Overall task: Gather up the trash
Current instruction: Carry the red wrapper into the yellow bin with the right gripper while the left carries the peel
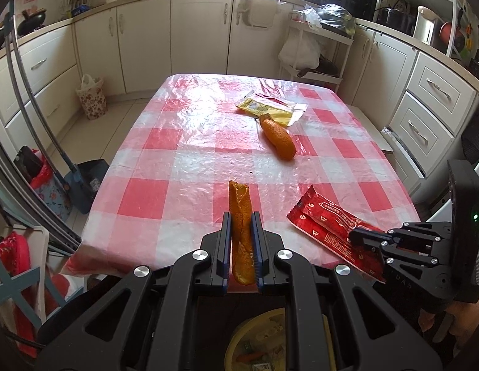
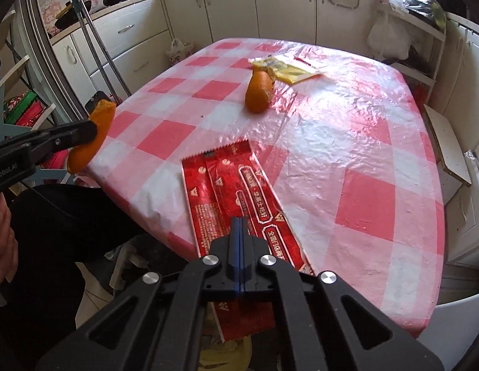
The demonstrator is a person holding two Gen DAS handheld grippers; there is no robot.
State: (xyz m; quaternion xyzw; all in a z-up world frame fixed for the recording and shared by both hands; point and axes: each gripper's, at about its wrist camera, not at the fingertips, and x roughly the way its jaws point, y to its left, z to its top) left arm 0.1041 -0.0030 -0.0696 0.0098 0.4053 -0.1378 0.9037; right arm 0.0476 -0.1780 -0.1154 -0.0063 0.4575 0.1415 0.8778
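While the left tongs [image 1: 242, 232] clamp 1 light, limp orange peel [image 1: 239, 213], the right tongs [image 2: 239, 235] pinch the red wrapper [image 2: 239, 185] flat. Thin and slippery, it looks best gripped at its edge overhanging the table [image 2: 363, 154].

Yellow bin [image 1: 279, 343]: mostly hidden behind the left gripper [image 1: 242, 241] body; contents too blurred to identify.
Red wrapper [image 2: 239, 191]: near end covered by the right gripper [image 2: 239, 232].
Wrapper print: unreadable.
Peel strip [image 1: 239, 216]: middle hidden between fingers.

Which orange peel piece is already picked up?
The long peel strip clamped in the left hand-held gripper; the other peel lies beside the yellow wrapper.
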